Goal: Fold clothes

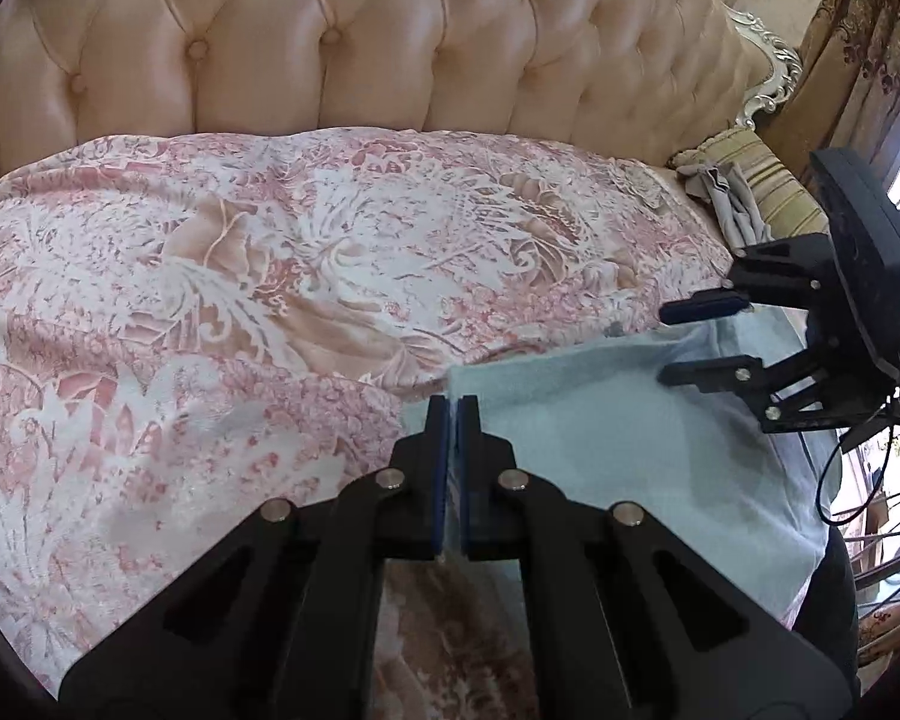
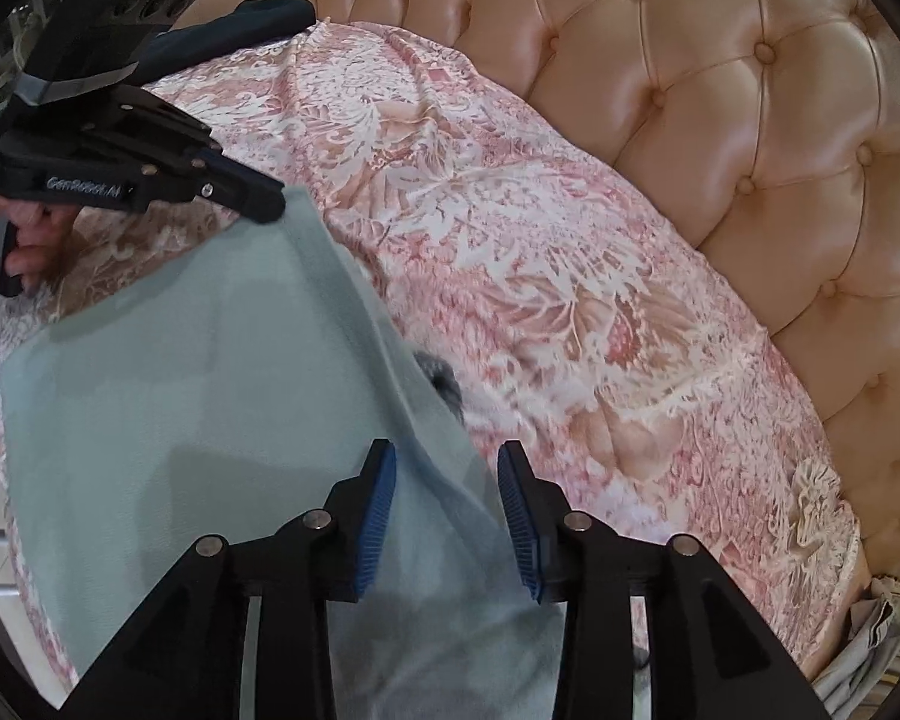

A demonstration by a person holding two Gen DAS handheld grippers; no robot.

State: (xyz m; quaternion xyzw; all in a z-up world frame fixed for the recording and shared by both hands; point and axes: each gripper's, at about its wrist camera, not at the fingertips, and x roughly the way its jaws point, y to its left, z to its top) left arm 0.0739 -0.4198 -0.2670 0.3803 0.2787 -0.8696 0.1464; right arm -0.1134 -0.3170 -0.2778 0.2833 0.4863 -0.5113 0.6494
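A pale blue-green cloth [image 1: 600, 432] lies spread on the bed. My left gripper [image 1: 453, 414] is shut on its far left corner, with the fabric pinched between the blue pads. In the right wrist view that same gripper [image 2: 267, 207] holds the cloth [image 2: 180, 390] at its top corner. My right gripper [image 2: 447, 480] stands open, and the cloth's right edge runs between its fingers without being pressed. From the left wrist view the right gripper [image 1: 669, 342] hovers over the cloth's far right end, jaws apart.
A pink floral bedspread [image 1: 210, 270] covers the bed in front of a tufted cream headboard [image 1: 330, 48]. A crumpled grey garment [image 1: 732, 204] lies by a striped pillow [image 1: 774, 192]. A dark garment [image 2: 252, 18] sits at the far left. Cables hang at the right.
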